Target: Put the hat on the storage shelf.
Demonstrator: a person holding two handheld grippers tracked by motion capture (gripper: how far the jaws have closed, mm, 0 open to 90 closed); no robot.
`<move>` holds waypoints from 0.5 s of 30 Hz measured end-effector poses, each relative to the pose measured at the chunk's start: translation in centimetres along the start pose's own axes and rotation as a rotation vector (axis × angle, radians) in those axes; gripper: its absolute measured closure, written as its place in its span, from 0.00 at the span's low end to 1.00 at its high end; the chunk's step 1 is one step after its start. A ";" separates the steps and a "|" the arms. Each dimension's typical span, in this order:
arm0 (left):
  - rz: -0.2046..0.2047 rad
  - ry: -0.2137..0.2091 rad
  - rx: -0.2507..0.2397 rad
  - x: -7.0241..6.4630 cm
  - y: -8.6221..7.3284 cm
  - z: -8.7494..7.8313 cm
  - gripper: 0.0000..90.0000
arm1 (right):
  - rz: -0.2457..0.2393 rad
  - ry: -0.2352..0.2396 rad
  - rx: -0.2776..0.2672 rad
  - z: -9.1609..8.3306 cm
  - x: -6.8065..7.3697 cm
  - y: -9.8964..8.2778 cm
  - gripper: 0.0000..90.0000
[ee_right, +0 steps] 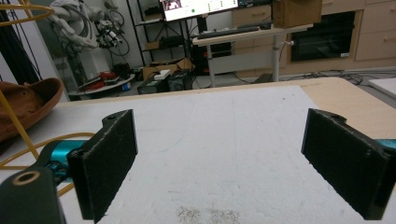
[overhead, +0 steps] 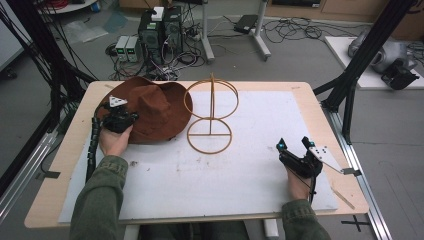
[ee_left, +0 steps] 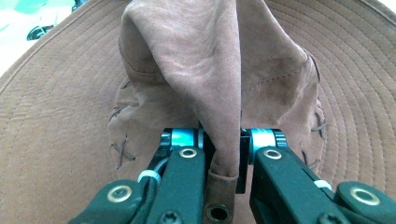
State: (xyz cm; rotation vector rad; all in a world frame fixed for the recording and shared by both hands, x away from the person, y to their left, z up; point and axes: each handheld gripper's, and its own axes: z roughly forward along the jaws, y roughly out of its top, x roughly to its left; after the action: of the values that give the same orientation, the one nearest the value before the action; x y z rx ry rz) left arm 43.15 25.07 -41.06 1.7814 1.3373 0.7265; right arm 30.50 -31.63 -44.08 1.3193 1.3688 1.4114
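Observation:
A brown wide-brimmed hat point(overhead: 155, 107) lies on the table's far left, beside a gold wire stand point(overhead: 210, 115) made of rings on a post. My left gripper point(overhead: 122, 117) sits at the hat's near-left side. In the left gripper view, the left gripper point(ee_left: 223, 144) is shut on a pinched fold of the hat's crown point(ee_left: 196, 70). My right gripper point(overhead: 292, 145) rests over the white board at the near right, open with nothing between its pads point(ee_right: 224, 154). The right gripper view shows the hat's brim point(ee_right: 23, 107) and part of the wire stand point(ee_right: 18, 126) at the left.
A white board point(overhead: 225, 170) covers most of the wooden table point(overhead: 310, 100). Black frame posts point(overhead: 350, 90) stand at the table's right and left sides. Computer boxes point(overhead: 160, 30) and cables sit on the floor beyond the far edge.

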 end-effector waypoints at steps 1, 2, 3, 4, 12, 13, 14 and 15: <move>-0.008 -0.004 -0.001 0.0 0.0 0.0 0.97 | 0.001 0.000 -0.002 0.0 0.0 0.0 0.11; -0.010 -0.005 -0.004 0.0 0.1 -0.1 0.97 | 0.000 0.001 -0.002 0.0 0.0 0.0 0.11; -0.010 -0.005 -0.004 0.0 0.1 -0.1 0.97 | 0.000 0.001 -0.002 0.0 0.0 0.0 0.11; -0.003 -0.002 -0.008 -0.1 0.1 -0.2 0.97 | -0.001 0.001 0.001 0.0 0.0 0.0 0.11; 0.024 0.041 -0.051 -0.6 0.3 -1.3 0.97 | -0.010 -0.004 -0.002 -0.1 0.1 0.0 0.11; 0.024 0.048 -0.064 -0.7 0.3 -1.4 0.97 | -0.014 -0.004 -0.005 -0.1 0.2 0.0 0.11; 0.024 0.048 -0.064 -0.7 0.3 -1.4 0.97 | -0.014 -0.004 -0.005 -0.1 0.2 0.0 0.11; 0.030 0.051 -0.069 -0.7 0.3 -1.7 0.97 | -0.012 0.002 -0.003 -0.2 0.3 0.0 0.11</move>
State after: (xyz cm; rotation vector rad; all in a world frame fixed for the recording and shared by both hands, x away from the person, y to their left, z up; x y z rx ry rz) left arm 41.77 24.75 -39.89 1.7423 1.3059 0.8302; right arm 30.25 -31.33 -43.99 1.3057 1.3738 1.4068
